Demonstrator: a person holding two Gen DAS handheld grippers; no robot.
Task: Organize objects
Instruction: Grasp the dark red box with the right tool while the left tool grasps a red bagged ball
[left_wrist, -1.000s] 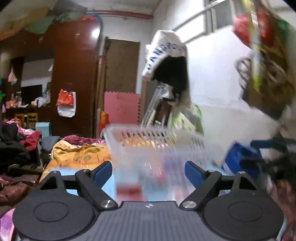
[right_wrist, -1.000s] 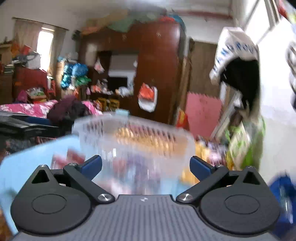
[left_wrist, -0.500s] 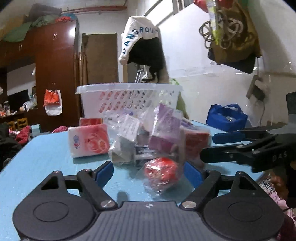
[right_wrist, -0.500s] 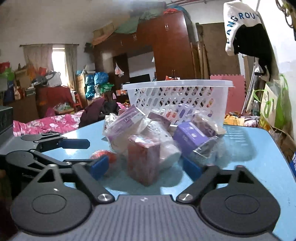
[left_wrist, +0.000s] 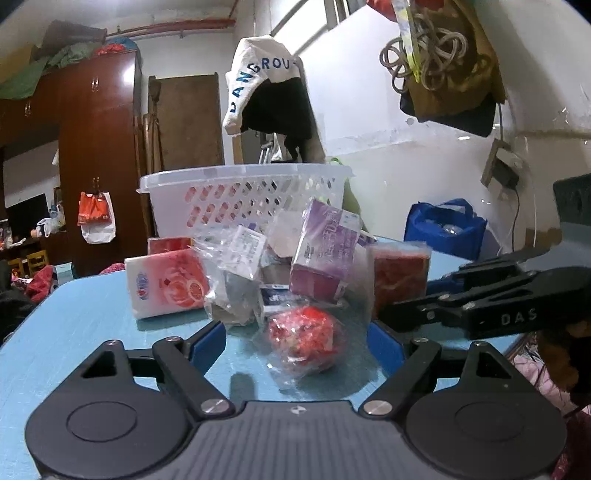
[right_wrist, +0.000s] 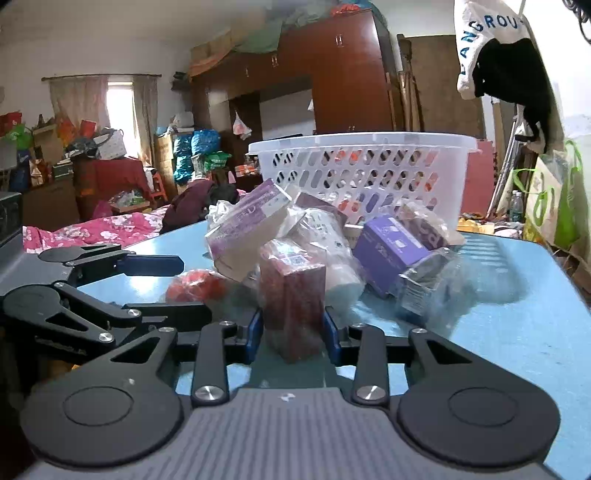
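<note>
Red box (right_wrist: 291, 299) clamped in right gripper (right_wrist: 292, 325); left gripper (left_wrist: 295, 341) spread around red ball (left_wrist: 301, 338).

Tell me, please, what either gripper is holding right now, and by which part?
The right gripper has closed on the wrapped dark red box, pinching its lower sides. The left gripper is open around the red ball, holding nothing.

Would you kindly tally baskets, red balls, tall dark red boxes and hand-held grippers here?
White perforated plastic basket: 1
Red round plastic-wrapped ball: 1
Tall dark red plastic-wrapped box: 1
Hand-held grippers: 2, left hand-held gripper, right hand-held gripper
Total: 5
</note>
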